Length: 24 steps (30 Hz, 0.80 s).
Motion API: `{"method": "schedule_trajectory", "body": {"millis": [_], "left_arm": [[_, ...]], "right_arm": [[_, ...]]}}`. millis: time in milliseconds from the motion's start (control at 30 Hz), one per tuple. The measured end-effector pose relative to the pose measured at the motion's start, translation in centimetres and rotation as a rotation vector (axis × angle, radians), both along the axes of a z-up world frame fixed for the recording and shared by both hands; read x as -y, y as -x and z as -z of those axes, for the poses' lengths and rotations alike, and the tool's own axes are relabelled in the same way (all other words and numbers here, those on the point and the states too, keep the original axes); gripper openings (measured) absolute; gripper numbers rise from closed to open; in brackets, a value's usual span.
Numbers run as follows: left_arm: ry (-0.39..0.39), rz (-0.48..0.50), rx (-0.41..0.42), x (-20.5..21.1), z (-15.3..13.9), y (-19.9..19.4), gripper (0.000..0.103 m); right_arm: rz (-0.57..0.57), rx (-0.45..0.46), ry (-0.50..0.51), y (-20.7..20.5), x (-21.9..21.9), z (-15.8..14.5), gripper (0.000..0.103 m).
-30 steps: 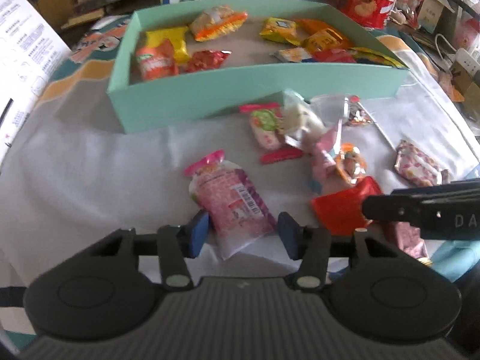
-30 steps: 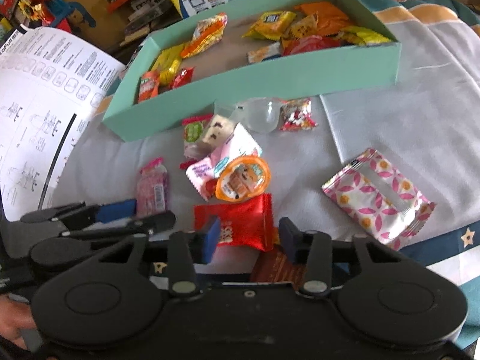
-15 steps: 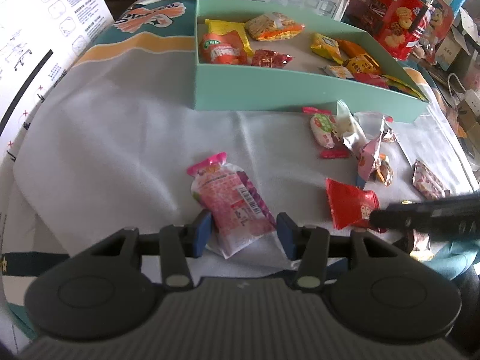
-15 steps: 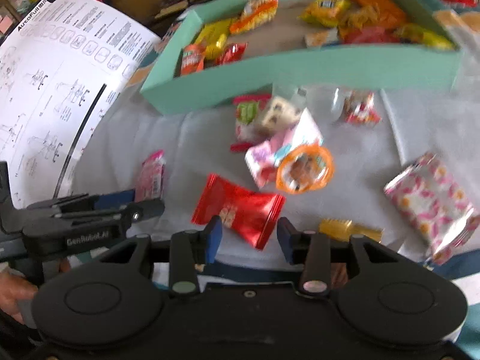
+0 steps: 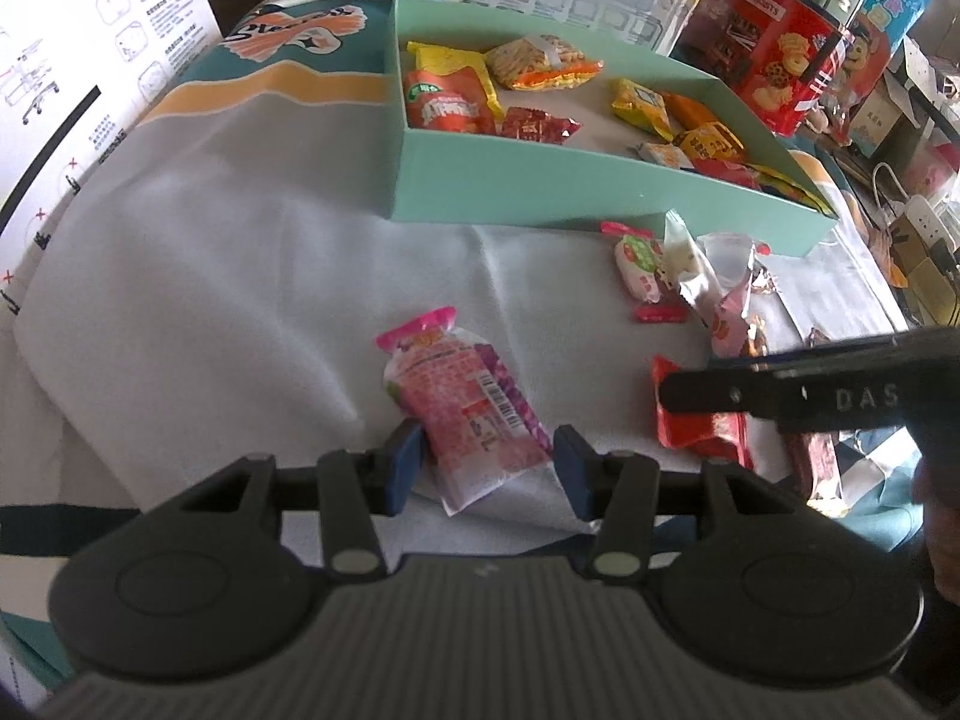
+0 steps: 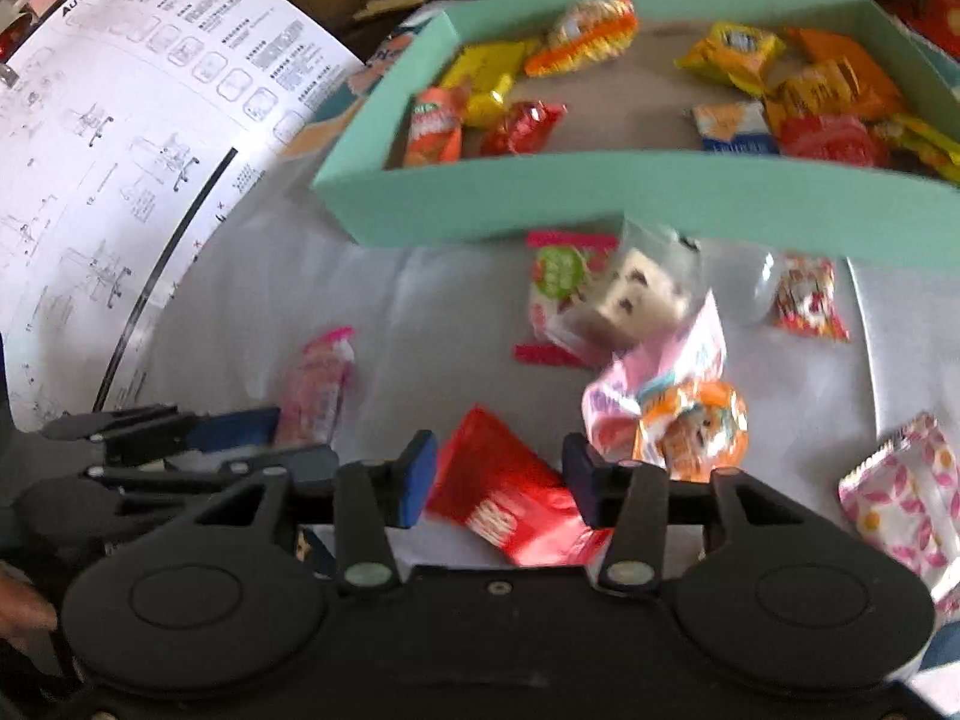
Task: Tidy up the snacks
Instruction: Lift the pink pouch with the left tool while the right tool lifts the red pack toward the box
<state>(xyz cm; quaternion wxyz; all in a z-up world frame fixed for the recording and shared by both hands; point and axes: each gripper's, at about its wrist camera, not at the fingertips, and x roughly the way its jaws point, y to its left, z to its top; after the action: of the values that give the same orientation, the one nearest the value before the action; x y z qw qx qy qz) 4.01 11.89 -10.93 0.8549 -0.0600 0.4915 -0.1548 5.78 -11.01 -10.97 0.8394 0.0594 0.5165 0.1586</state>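
Note:
My left gripper [image 5: 487,468] is open with its blue pads on either side of a pink snack pouch [image 5: 465,414] that lies on the white cloth; the pouch also shows in the right wrist view [image 6: 315,387]. My right gripper [image 6: 499,489] is open around a red snack packet [image 6: 507,510], which also shows in the left wrist view [image 5: 699,429]. The teal box [image 5: 540,192] holds several snacks at the back. Loose snacks [image 6: 630,324] lie in front of it.
A pink flowered packet [image 6: 906,492] lies at the right. A white instruction sheet [image 6: 120,180] stands at the left. A red cookie tin [image 5: 786,54] and other boxes stand behind the teal box. The right gripper's arm [image 5: 810,384] crosses the left wrist view.
Both grippers have shifted left and closer to the cloth. The red packet now sits between my right gripper's fingers. The pink pouch stays between my left gripper's fingers.

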Motion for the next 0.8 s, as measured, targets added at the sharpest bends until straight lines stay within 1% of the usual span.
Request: {"method": "schedule_trajectory", "body": {"millis": [167, 267, 367, 467, 533, 567, 600, 667, 700, 767, 800], "left_arm": [[0.027, -0.006, -0.005, -0.3, 0.1, -0.2, 0.049], [0.033, -0.014, -0.015, -0.3, 0.0, -0.3, 0.050], [0.026, -0.015, -0.016, -0.3, 0.0, -0.3, 0.050], [0.021, -0.028, -0.022, -0.4, 0.0, -0.3, 0.051], [0.023, -0.045, -0.031, -0.5, -0.1, -0.4, 0.052], [0.030, -0.057, -0.040, -0.6, -0.1, -0.5, 0.054], [0.035, -0.068, -0.050, -0.6, -0.1, -0.6, 0.060], [0.036, -0.088, -0.068, -0.3, -0.1, -1.1, 0.067], [0.031, -0.099, -0.073, -0.1, -0.1, -1.2, 0.070], [-0.003, -0.117, -0.075, 0.6, -0.1, -1.6, 0.071], [-0.026, -0.120, -0.068, 1.0, -0.1, -1.7, 0.069]], "right_arm": [[-0.020, -0.037, -0.005, 2.1, 0.4, 0.4, 0.050], [-0.019, -0.026, 0.016, 2.5, 0.1, 0.3, 0.049], [-0.011, -0.006, 0.052, 1.9, -0.6, 0.3, 0.050], [-0.019, 0.024, 0.106, 1.5, -1.7, 0.4, 0.050], [-0.055, 0.053, 0.172, 1.6, -2.6, 0.6, 0.042], [-0.077, 0.078, 0.225, 1.9, -3.2, 0.7, 0.034], [-0.097, 0.099, 0.259, 2.2, -3.5, 0.7, 0.034], [-0.084, 0.103, 0.241, 2.1, -3.2, 0.7, 0.034], [-0.066, 0.095, 0.214, 1.9, -2.7, 0.7, 0.034], [-0.034, 0.078, 0.168, 1.8, -1.8, 0.5, 0.034], [-0.019, 0.071, 0.149, 1.8, -1.4, 0.4, 0.033]]}}
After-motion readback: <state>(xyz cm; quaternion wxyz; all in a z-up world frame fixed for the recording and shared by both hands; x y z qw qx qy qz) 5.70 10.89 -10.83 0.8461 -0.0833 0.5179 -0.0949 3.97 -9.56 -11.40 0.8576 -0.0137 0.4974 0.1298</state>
